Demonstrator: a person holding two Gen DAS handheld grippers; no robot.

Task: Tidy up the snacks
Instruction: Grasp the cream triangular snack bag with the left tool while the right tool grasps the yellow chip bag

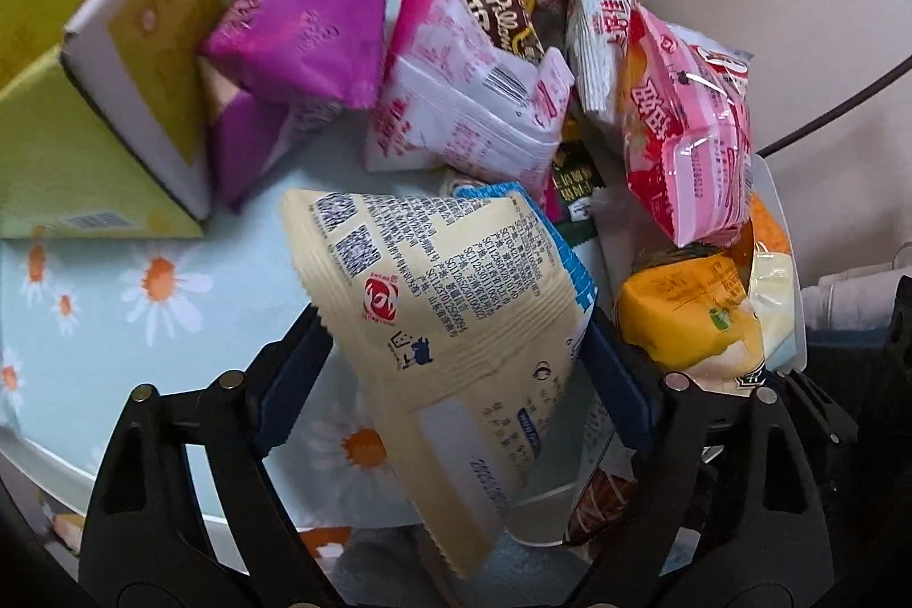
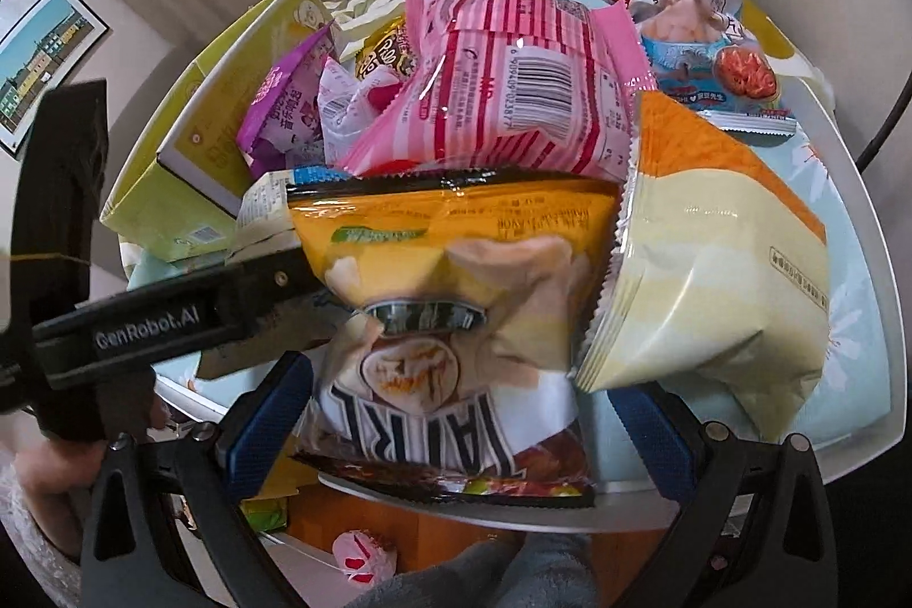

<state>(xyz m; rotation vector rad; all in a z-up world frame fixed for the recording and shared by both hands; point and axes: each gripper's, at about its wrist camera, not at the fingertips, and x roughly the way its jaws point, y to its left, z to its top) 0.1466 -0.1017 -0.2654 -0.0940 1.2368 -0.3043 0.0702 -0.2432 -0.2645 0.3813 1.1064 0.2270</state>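
Left gripper (image 1: 456,351): clamped on the cream packet (image 1: 450,323), whose long axis runs from far left to near right, tilted.
Left of it: yellow-green box (image 1: 85,141), then purple packets (image 1: 308,32) leaning against it.
Right gripper (image 2: 450,408): fingers apart around the yellow chip bag (image 2: 450,289), touching unclear; bag's top points near.
Right: cream-orange bag (image 2: 712,277) crowds it; pink striped bag (image 2: 513,95) lies beyond.
Tray (image 2: 878,323): holds the pile.

Snack pile (image 1: 513,55) blocks right; cloth (image 1: 142,323) free left.
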